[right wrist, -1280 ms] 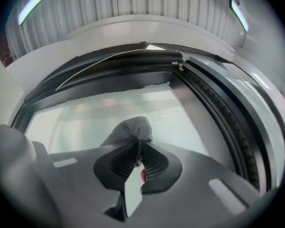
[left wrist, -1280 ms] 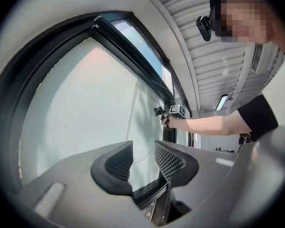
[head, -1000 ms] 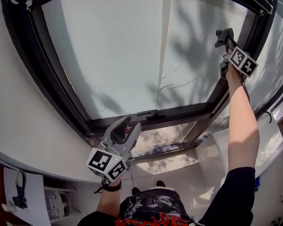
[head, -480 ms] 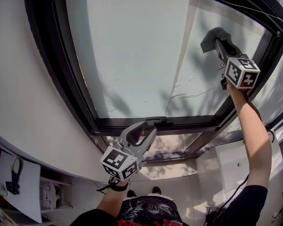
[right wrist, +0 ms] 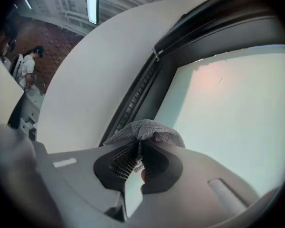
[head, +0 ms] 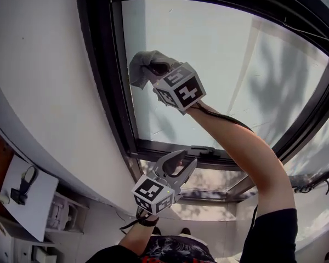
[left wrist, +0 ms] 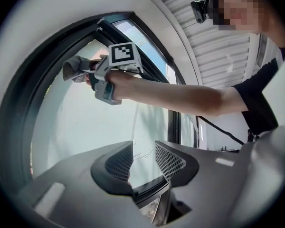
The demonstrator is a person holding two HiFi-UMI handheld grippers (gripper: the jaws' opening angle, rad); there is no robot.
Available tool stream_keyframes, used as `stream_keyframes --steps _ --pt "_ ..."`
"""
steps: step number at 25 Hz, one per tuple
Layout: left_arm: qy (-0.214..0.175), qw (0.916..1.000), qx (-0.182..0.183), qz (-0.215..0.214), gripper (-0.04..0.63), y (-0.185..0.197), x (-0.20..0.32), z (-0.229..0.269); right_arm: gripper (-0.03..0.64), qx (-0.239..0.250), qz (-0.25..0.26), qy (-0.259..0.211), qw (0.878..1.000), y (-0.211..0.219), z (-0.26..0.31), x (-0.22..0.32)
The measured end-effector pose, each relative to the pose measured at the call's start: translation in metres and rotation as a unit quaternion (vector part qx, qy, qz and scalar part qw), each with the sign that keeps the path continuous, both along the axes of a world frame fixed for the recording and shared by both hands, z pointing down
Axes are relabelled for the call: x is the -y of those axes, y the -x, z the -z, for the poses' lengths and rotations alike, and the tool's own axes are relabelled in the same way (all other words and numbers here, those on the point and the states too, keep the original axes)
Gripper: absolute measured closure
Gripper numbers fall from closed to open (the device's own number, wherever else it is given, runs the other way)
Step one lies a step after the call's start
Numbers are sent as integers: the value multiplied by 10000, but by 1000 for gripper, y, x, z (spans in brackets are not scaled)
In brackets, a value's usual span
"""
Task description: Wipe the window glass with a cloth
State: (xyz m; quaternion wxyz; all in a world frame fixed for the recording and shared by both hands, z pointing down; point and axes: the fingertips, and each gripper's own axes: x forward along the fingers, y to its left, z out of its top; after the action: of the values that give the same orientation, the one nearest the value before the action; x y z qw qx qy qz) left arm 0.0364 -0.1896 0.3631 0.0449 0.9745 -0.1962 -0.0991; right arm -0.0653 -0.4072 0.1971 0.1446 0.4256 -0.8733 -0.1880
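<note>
Grey towelling cloth (head: 144, 66) sits bunched in the right gripper (head: 155, 70), whose jaws are clamped hard on it. A soft wad sticks out past the tips, so I'd say fabric rather than plastic meets the window glass (head: 225, 75). The wad is right beside the left upright of the black window frame (head: 116, 86), high up that side, and looks pressed to the pane, though contact is hard to confirm. That looks like one end of a wiping stroke. The left gripper (head: 181, 160) hangs low, down at the frame's bottom rail, jaws apart with only glass showing through the gap. My read is that it's parked clear of the wiping arm. The count: one cloth, two grippers with just one working, one big pane inside the frame, and one narrower pane (head: 208, 178) below its bottom rail.
</note>
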Motion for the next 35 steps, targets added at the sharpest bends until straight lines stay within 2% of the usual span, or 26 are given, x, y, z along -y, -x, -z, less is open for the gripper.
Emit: stream_keyframes --steps 3,8,10,14,19,24,29,32,35 --pt "85 9996 -33 255 476 20 7 -2 601 276 -358 48 9990 17 -13 23" --pt "161 9988 -54 459 476 37 14 -5 601 798 -1154 -144 9900 1 -16 57" --pt "161 9988 -31 463 476 37 13 -6 601 910 -1178 -156 9887 -1 -13 59" --pt "150 9993 -18 351 476 25 10 -6 601 784 -1123 -294 9901 -9 -14 52" --pt "66 10000 -1 -39 476 -7 -3 -1 601 1059 -1322 -361 9849 -56 -7 34" --pt "15 9988 59 -481 475 -42 -19 1 601 1356 -1658 -465 9757 -132 -3 2" --pt "-48 9964 87 -845 476 -69 -32 3 601 1717 -2336 -756 9541 -251 6 -42" --pt "-26 9946 92 -1036 476 -86 -38 1 601 2006 -2962 -898 9295 -340 13 -78" --pt "-16 9925 106 -1220 476 -99 -46 -1 601 2189 -3793 -987 8936 -441 13 -120"
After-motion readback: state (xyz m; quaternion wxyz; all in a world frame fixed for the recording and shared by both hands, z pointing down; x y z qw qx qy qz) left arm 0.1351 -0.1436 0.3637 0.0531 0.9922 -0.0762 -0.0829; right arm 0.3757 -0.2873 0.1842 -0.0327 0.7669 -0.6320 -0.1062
